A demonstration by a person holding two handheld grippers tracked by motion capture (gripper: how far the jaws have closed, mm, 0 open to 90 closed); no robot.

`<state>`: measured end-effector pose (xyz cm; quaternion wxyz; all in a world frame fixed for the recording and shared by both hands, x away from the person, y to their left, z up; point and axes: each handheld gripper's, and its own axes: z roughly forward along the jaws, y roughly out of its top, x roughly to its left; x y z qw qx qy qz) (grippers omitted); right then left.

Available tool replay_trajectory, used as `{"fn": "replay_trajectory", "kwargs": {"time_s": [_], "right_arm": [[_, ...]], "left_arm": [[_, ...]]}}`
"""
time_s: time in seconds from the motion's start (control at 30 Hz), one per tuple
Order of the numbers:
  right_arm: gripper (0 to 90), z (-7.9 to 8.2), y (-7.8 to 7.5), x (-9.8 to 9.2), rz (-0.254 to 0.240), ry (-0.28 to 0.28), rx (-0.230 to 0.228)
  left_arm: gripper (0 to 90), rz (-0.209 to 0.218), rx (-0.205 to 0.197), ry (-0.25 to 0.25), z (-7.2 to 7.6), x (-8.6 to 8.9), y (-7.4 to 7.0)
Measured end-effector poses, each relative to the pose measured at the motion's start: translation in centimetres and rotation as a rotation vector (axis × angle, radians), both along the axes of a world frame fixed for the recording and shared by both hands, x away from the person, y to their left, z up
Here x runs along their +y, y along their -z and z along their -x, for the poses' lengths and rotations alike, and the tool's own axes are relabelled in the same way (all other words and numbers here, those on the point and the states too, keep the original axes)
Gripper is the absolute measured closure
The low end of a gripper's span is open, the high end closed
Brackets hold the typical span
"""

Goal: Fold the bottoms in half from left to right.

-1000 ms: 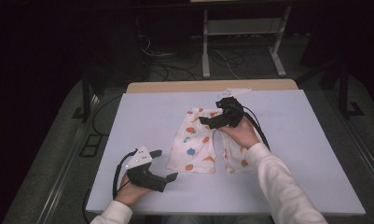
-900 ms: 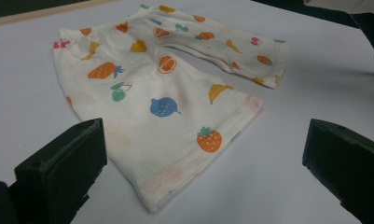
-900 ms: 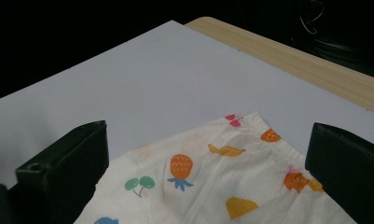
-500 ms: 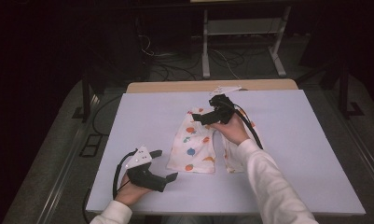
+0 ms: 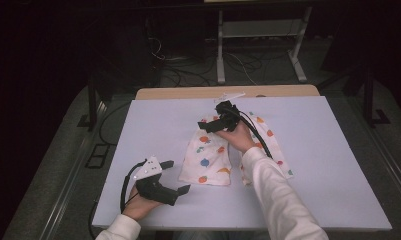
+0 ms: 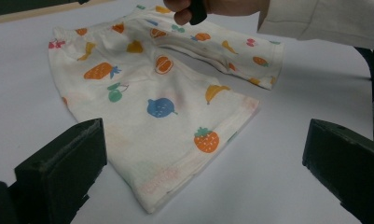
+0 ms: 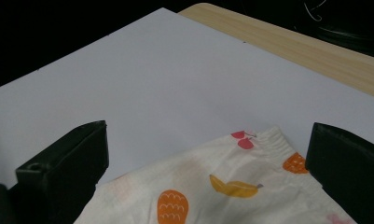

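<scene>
A pair of white shorts (image 5: 208, 157) printed with fruit lies flat near the middle of the pale worktop (image 5: 338, 165), its elastic waistband at the far end and the 2 leg hems toward the person. In the high view the right forearm and sleeve (image 5: 273, 190) cross the right leg of the shorts and hide much of it. The right hand-held gripper (image 5: 204, 125) hovers over the waistband end; its own view shows the 2 jaws spread wide with nothing between them, the gathered waistband (image 7: 273, 137) and bare worktop below, and the lower part of the cloth cut off by the frame. Whether the jaws touch the fabric cannot be told.

The left hand-held gripper (image 5: 179, 176) rests low near the front edge of the worktop, just beside the left leg hem but apart from it. Its jaws also stand wide, empty. In the left gripper view the right hand (image 6: 212, 7) is cropped at the top edge.
</scene>
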<state>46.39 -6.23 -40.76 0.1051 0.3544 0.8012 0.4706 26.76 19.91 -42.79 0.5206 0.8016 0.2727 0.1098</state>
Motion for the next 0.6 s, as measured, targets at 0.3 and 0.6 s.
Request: {"fn": "replay_trajectory", "kwargs": {"time_s": [0.3,0.6], "right_arm": [[0.0,-1.5,1.0,0.4,-0.027,0.028,0.021],[0.0,-2.7,1.6,1.0,0.017,0.045,0.041]], "left_arm": [[0.0,-0.014,-0.006,0.023,0.0,-0.2,0.0],[0.0,-0.012,-0.009,0.035,0.0,-0.2,-0.1]]}}
